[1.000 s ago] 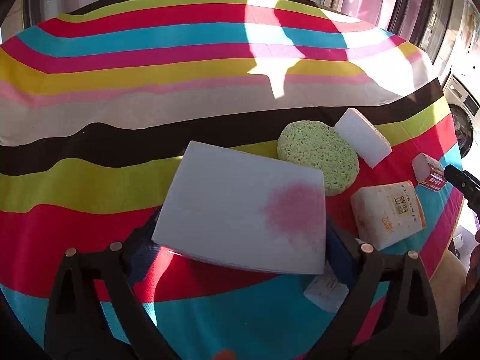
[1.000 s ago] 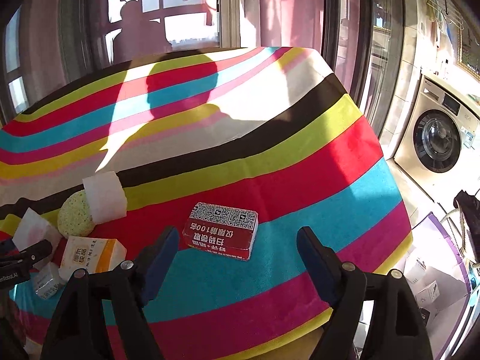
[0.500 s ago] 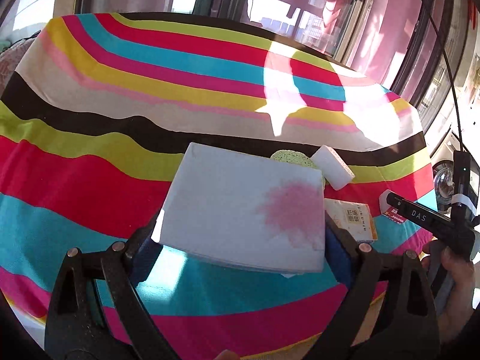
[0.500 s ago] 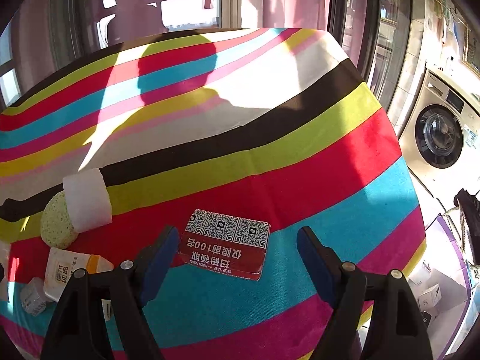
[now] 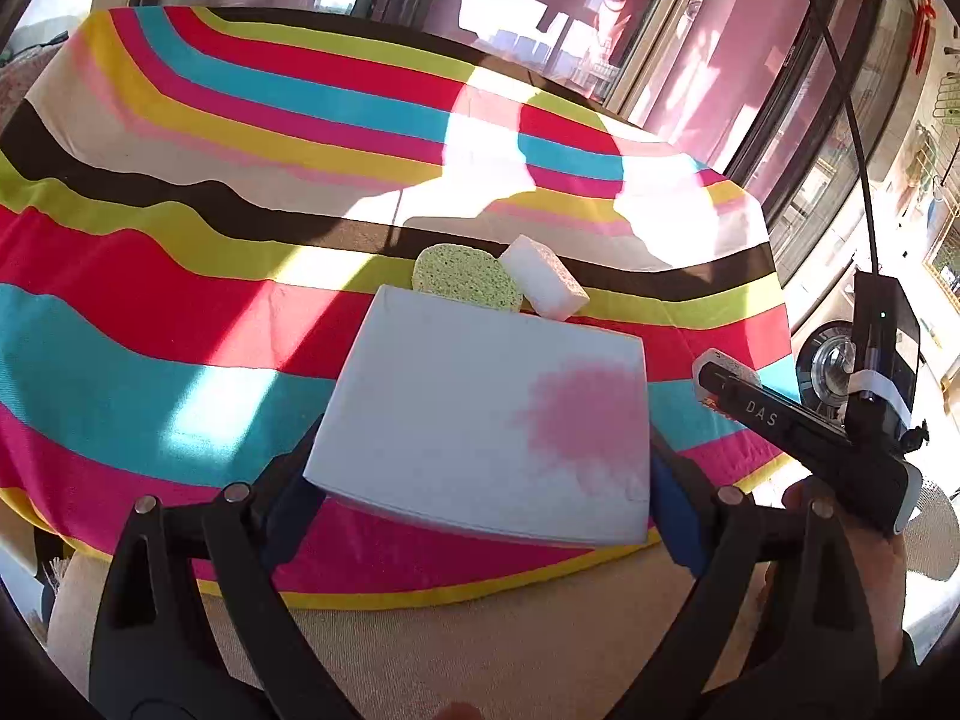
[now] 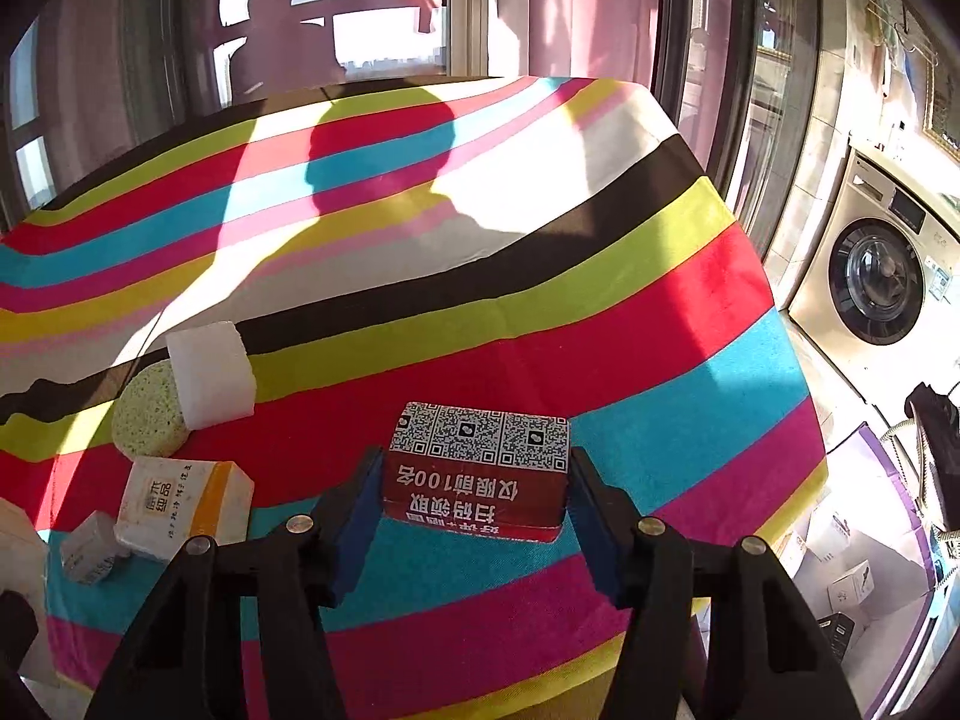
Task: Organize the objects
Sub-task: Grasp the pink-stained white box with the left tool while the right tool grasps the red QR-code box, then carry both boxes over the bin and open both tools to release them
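- My left gripper (image 5: 480, 480) pinches a flat white box with a pink stain (image 5: 486, 414), which fills its jaws.
- My right gripper (image 6: 474, 480) is closing; the red QR-coded box (image 6: 477, 471) sits between its pads.

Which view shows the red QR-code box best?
The right wrist view: the red QR-code box fills the centre between the closing right hand-held gripper, printed top and front readable. The left wrist view shows only a small end behind that gripper's finger.

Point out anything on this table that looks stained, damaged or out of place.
The white pack held in the left hand-held gripper has a blotchy pink stain spread over one corner of its top face, like a soaked-in spill. Nothing else stands out.
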Demonstrator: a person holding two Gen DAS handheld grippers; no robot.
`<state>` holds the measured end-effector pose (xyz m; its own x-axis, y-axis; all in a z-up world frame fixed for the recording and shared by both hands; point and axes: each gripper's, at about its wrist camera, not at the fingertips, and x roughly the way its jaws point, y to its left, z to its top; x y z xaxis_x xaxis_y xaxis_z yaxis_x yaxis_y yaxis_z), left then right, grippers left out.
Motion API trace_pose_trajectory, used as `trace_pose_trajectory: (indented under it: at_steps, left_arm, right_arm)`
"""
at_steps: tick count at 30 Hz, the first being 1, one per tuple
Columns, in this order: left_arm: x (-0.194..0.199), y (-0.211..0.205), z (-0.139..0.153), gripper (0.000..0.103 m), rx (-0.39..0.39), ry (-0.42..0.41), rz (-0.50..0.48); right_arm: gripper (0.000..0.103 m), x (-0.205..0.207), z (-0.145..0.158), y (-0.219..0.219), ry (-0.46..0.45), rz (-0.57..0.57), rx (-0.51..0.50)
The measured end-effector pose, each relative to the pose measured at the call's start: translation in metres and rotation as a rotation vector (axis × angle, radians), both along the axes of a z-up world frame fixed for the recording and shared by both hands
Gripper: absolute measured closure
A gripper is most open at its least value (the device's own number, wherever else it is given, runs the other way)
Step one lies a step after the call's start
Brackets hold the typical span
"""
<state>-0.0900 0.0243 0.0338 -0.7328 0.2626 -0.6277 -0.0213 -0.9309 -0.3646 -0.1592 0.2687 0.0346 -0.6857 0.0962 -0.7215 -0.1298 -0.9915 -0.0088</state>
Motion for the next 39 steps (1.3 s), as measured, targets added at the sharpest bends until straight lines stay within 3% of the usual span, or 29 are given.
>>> trace_pose_trajectory:
  at_steps: [7,13,31,39]
  left_arm:
    - [0.010,0.039,0.004,0.009,0.003,-0.012,-0.098]
    - [0.013,0.087,0.010,0.009,0.004,-0.013,-0.217]
    - [0.025,0.233,0.014,0.009,-0.018,-0.043,-0.591]
    - [0.038,0.279,0.020,0.007,-0.019,-0.004,-0.728]
  right_arm:
    - [0.044,0.050,0.007,0.026,-0.017,-0.011,-0.071]
    - [0.044,0.089,0.011,0.070,-0.032,-0.096,-0.111]
    - [0.044,0.156,-0.003,0.191,-0.110,-0.392,0.018]
    - [0.043,0.175,0.011,0.233,-0.089,-0.538,0.046]
